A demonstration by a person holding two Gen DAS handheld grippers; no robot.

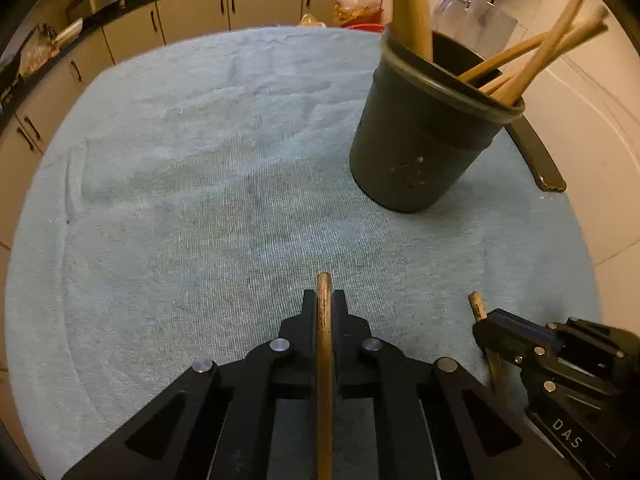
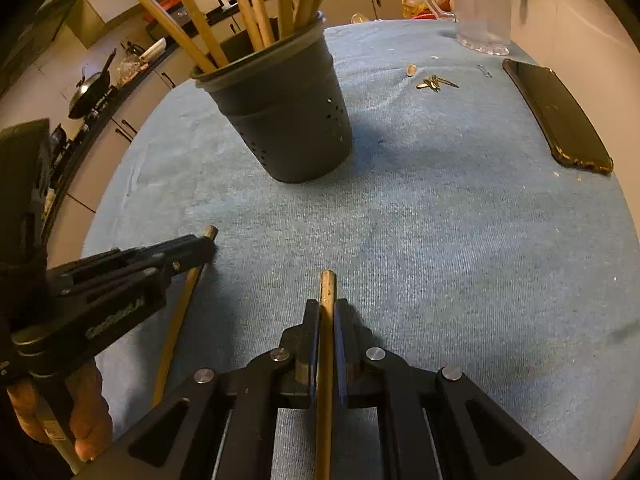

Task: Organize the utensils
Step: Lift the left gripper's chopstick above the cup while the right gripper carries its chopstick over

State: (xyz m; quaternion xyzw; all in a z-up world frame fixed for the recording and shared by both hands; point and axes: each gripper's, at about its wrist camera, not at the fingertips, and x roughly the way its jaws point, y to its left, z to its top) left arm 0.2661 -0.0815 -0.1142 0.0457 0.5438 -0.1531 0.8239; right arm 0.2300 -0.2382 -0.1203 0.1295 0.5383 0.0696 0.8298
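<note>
On the towel-covered desk (image 2: 440,240), one chopstick (image 1: 324,360) is pinched between the jaws of the left gripper (image 1: 324,300), another chopstick (image 2: 326,360) by the right gripper (image 2: 326,308) – both rear ends cut off by the frame. Ahead, the dark holder (image 2: 288,120) stands upright with more chopsticks inside; a glass pitcher (image 2: 484,4), small metal bits (image 2: 434,83) and a phone (image 2: 560,116) lie further right.

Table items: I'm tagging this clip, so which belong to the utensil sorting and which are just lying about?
Job:
left gripper chopstick
right gripper chopstick
grey holder of chopsticks

Lying about:
phone
glass jug
small metal bits
blue cloth
</note>
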